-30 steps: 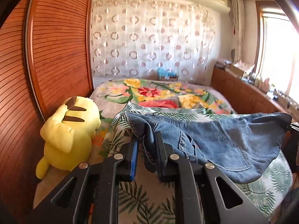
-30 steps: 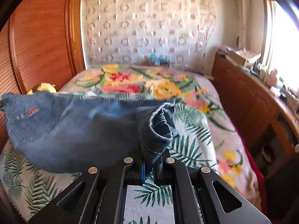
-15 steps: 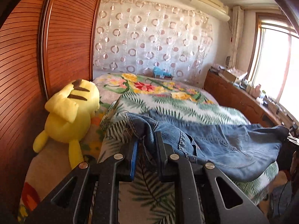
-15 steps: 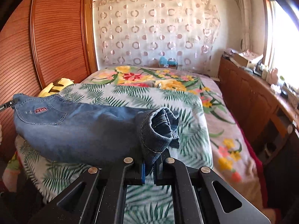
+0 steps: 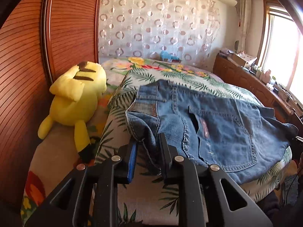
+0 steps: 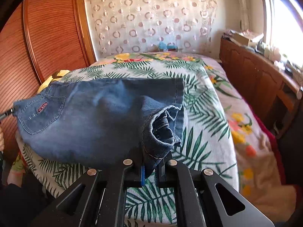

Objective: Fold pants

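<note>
Blue denim pants (image 5: 212, 124), folded over on themselves, lie across the near part of a bed covered by a leaf-and-flower bedspread (image 5: 191, 79), with the waistband and a stitched back pocket toward the bed's left edge and the leg hems toward the middle of the bed. The left gripper (image 5: 146, 147) sits at the waistband corner; its jaws have just been opening, a visible gap separates them, and a fold of denim hangs between them, though whether the pads press on it cannot be told. The right gripper (image 6: 152, 167) is clenched on the rolled hem end of the pants, the dark cuff bunched up just above its nearly closed jaws. In the right wrist view the flat upper leg lies on the bedspread beyond the bunched cuff. A yellow plush toy (image 5: 75, 102) lies on the bed's left edge, against a slatted wooden wardrobe door (image 5: 26, 71). A sheer curtain with ring patterns (image 5: 157, 24) hangs behind the far end of the bed
</note>
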Tool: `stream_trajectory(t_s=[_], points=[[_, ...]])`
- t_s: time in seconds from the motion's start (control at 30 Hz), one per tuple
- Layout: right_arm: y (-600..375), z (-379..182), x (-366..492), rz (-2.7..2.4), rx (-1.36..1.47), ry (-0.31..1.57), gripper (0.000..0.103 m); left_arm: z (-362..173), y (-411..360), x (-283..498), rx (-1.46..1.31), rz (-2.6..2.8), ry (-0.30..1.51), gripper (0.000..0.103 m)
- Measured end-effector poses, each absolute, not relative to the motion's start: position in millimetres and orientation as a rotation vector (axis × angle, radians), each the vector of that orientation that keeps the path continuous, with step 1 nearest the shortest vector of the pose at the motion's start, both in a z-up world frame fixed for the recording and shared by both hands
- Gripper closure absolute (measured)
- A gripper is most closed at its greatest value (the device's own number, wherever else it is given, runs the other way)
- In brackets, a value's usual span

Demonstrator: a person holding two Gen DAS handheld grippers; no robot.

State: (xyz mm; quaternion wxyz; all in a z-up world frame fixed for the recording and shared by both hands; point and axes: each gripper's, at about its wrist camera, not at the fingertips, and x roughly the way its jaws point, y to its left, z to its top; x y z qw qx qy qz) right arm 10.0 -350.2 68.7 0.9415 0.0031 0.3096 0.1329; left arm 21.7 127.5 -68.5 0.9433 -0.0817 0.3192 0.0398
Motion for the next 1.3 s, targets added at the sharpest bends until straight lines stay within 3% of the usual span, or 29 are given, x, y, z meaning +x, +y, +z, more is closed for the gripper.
stream_trajectory(t_s=[0.2,0.5,0.6,0.8,0.9,0.93,1.3], points=[[-355.0,72.2,10.7,0.268,0.034,0.626,0.088,-70.6,128.7,13.6,-0.154,0.086,0.679,0.076],[-350.6,64.0,-3.5,0.253,0.028,0.607,0.086,-62.9,128.0,3.8,-0.118,0.083,0.668,0.072],[-351.4,63.0,-6.9,0.25,0.024,0.604,0.086,-61.4,127.2,2.4,-0.137,0.042,0.663,0.054],[-350.1,64.5,-9.0,0.246,0.024,0.596,0.086,-59.4,103.7,10.8,-0.114,-0.01,0.678,0.052],[-350.3,63.4,-10.4,0.246,0.016,0.595,0.086,-59.7,89.2,16.3,-0.096,-0.043,0.678,0.033],[-351.3,63.8,-10.0,0.246,0.015,0.595,0.086,-60.0,85.6,17.4,-0.093,-0.052,0.676,0.019],[-357.9,68.2,-15.0,0.244,0.013,0.59,0.086,-68.6,31.6,51.9,-0.051,-0.13,0.706,0.018]])
